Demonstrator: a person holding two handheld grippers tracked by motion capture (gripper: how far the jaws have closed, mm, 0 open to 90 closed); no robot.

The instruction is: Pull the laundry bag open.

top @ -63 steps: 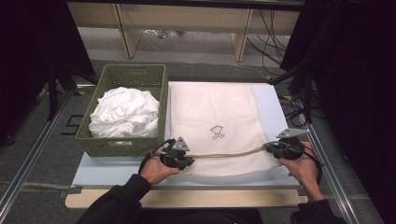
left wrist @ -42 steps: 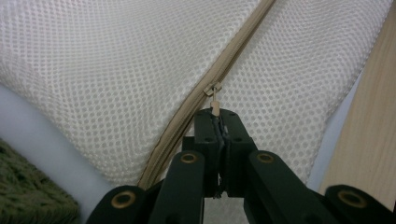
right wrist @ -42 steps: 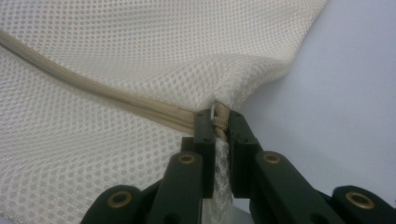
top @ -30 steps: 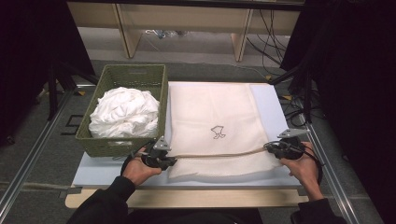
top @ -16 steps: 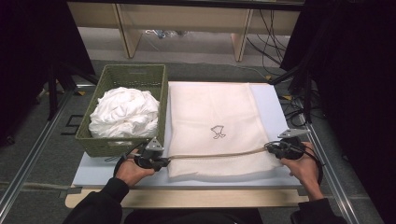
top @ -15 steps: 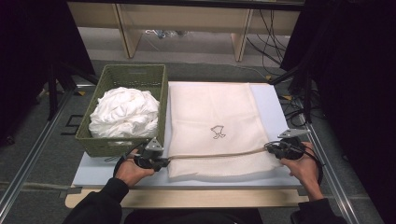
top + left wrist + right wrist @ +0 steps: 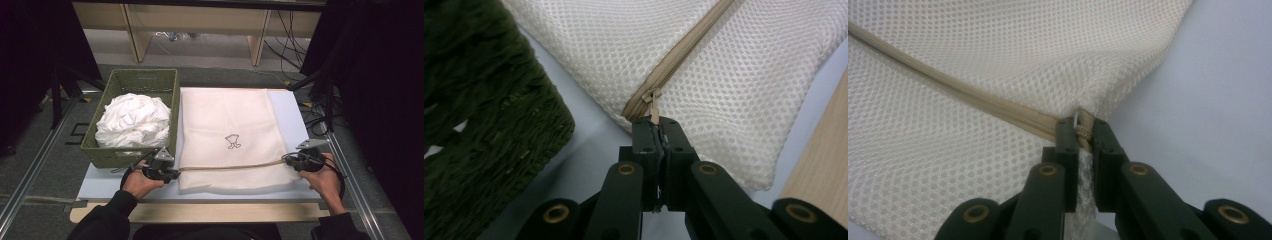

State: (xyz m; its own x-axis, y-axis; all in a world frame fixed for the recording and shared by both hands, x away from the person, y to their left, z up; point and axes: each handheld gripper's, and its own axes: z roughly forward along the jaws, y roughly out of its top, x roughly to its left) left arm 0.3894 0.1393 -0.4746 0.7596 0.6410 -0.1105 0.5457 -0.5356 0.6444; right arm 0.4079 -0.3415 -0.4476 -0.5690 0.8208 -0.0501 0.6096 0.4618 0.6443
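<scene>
A cream mesh laundry bag (image 7: 227, 125) lies flat on the pale blue mat (image 7: 300, 120), a small dark emblem at its middle. A tan zipper (image 7: 230, 167) runs across its near end from side to side. My left gripper (image 7: 176, 172) is at the bag's left edge, shut on the zipper pull (image 7: 654, 112), with the zipper (image 7: 679, 52) stretching away from it. My right gripper (image 7: 286, 159) is at the bag's right edge, shut on the zipper's end and the mesh bag (image 7: 998, 55) bunched there.
A green woven basket (image 7: 110, 155) heaped with white cloth (image 7: 132, 120) stands left of the bag, close to my left hand; its dark wall (image 7: 479, 125) shows in the left gripper view. The wooden table edge (image 7: 200, 212) runs along the front. Cables hang at right.
My left gripper has slid left along the zipper, from near the bag's middle to its left edge. The right gripper has held still at the right end.
</scene>
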